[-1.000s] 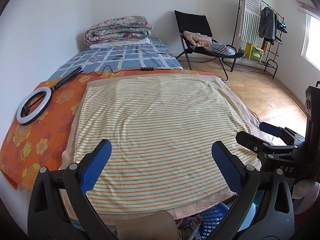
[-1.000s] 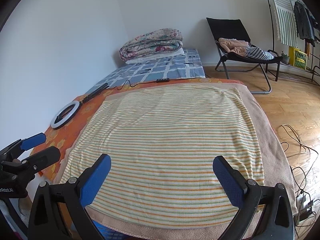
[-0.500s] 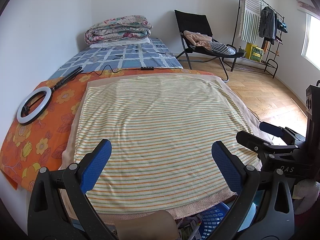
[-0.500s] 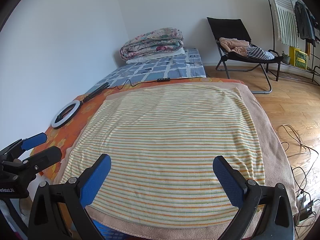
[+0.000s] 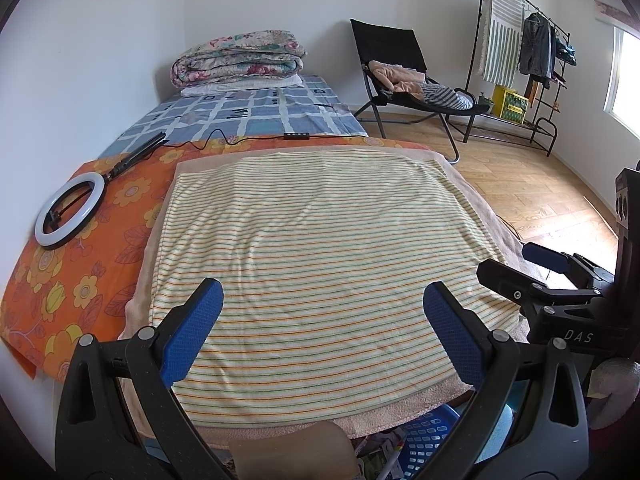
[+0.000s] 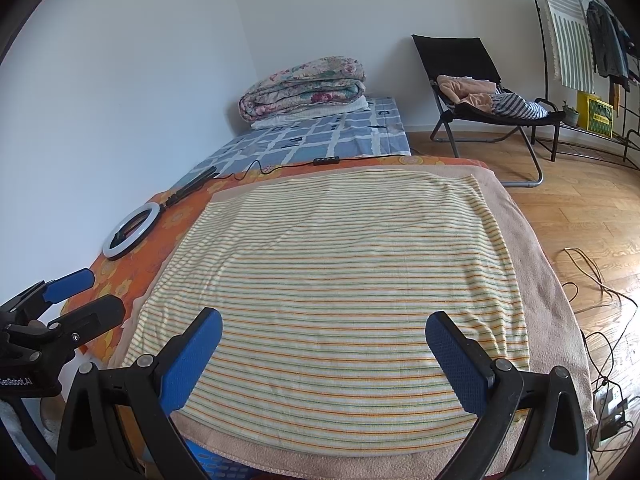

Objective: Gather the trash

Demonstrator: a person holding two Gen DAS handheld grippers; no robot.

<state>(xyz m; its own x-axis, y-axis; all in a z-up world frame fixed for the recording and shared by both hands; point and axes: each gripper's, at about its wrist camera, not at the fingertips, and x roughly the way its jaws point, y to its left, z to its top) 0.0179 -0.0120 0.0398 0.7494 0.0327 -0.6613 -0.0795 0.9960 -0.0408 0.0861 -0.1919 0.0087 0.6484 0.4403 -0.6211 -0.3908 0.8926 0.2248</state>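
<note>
Both tongs are held side by side above the near edge of a bed, each spread wide with nothing between the blue pads. The left tongs (image 5: 322, 336) fill the bottom of the left wrist view, with the right tongs (image 5: 532, 268) seen at the right edge of that frame. In the right wrist view the right tongs (image 6: 322, 354) sit at the bottom and the left tongs (image 6: 68, 298) at the lower left. They appear to be held level and open in readiness, since nothing has yet been picked.

A striped towel (image 5: 320, 248) is spread flat over the middle of both frames, on a beige blanket (image 6: 552, 320) and an orange flowered sheet (image 5: 80, 272). No trash can be seen on top of it.

The trash seems to lie low at the bottom edge of the left wrist frame: a blue basket (image 5: 430, 438) is tucked under the bed's near edge, with what look like crumpled papers (image 5: 380, 450) beside it. Whether these lie in the basket or next to it cannot be told. A tan object at the bottom centre is too blurred to name.

A ring lamp (image 5: 70, 210) rests at the left on the orange sheet, its cable led toward the upper centre. A folded quilt (image 5: 238, 58) is stacked at the top, and a black chair (image 6: 480, 92) with clothes stands at the upper right. A downward reach toward the basket is probably called for next.
</note>
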